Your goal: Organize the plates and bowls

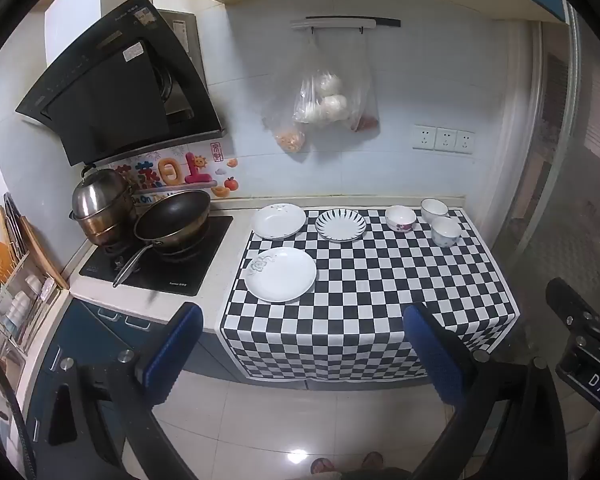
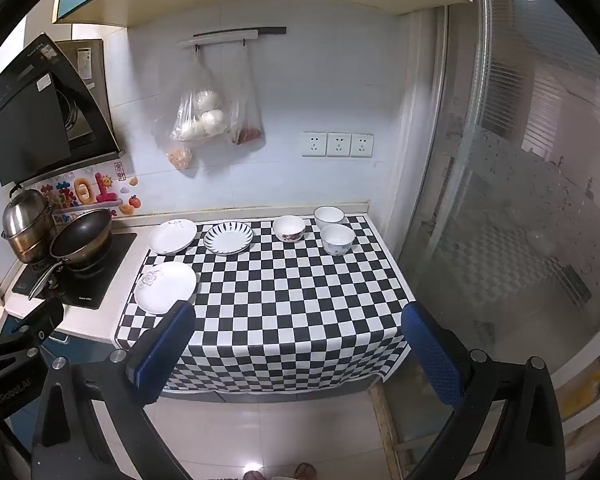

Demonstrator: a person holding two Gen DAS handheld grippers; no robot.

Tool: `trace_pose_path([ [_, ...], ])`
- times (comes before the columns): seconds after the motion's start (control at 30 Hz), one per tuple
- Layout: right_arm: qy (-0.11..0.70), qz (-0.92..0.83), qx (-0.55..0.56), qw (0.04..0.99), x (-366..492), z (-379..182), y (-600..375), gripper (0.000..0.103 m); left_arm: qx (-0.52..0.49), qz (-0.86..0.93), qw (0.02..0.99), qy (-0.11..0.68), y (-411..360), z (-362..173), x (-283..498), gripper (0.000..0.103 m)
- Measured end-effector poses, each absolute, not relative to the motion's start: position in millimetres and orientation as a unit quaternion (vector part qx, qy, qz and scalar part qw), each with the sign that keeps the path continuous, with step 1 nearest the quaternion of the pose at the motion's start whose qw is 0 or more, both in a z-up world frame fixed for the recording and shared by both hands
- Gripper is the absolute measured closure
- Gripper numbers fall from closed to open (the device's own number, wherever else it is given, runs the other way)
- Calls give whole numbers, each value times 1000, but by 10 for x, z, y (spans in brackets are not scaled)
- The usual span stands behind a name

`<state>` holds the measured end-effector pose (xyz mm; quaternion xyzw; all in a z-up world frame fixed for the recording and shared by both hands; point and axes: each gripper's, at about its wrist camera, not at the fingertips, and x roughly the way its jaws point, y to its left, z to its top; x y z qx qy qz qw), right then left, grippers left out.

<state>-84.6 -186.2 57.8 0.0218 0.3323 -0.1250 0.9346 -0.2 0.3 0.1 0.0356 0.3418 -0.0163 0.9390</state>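
Observation:
Three plates lie on the checkered cloth (image 1: 380,288): a white plate with a flower print (image 1: 281,274) (image 2: 165,287) nearest me, a plain white plate (image 1: 279,221) (image 2: 172,236) behind it, and a blue-striped plate (image 1: 341,225) (image 2: 228,238) at the back middle. Three bowls stand at the back right: a flowered bowl (image 1: 400,218) (image 2: 289,228), a white bowl (image 1: 434,209) (image 2: 329,216) and a blue-patterned bowl (image 1: 446,231) (image 2: 337,239). My left gripper (image 1: 302,338) and right gripper (image 2: 298,340) hang open in front of the counter, well short of the dishes, with nothing between the blue pads.
A wok (image 1: 172,220) and a steel pot (image 1: 100,204) sit on the stove (image 1: 156,272) at the left under a black hood (image 1: 116,80). Plastic bags (image 1: 320,100) hang on the wall. A dish rack (image 1: 12,288) stands far left. A glass door (image 2: 520,200) bounds the right.

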Motion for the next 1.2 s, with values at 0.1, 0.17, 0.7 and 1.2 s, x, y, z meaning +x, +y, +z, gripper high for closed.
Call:
trace_pose_path([
  [0.1,335,-124,22,934,-839,575,-1861,0,39,-14,939,342,3,2,-7,0],
  [0.17,336,-123,23,933,-834,576,-1864,0,39,-13,939,342,6,0,-17,0],
  [0.7,338,-127,21,932,-839,545,-1919,0,40,-16,937,347,-48,16,-25,0],
  [1.2,336,-128,22,933,-853,556,-1960,0,41,-16,936,349,-61,7,10,0],
])
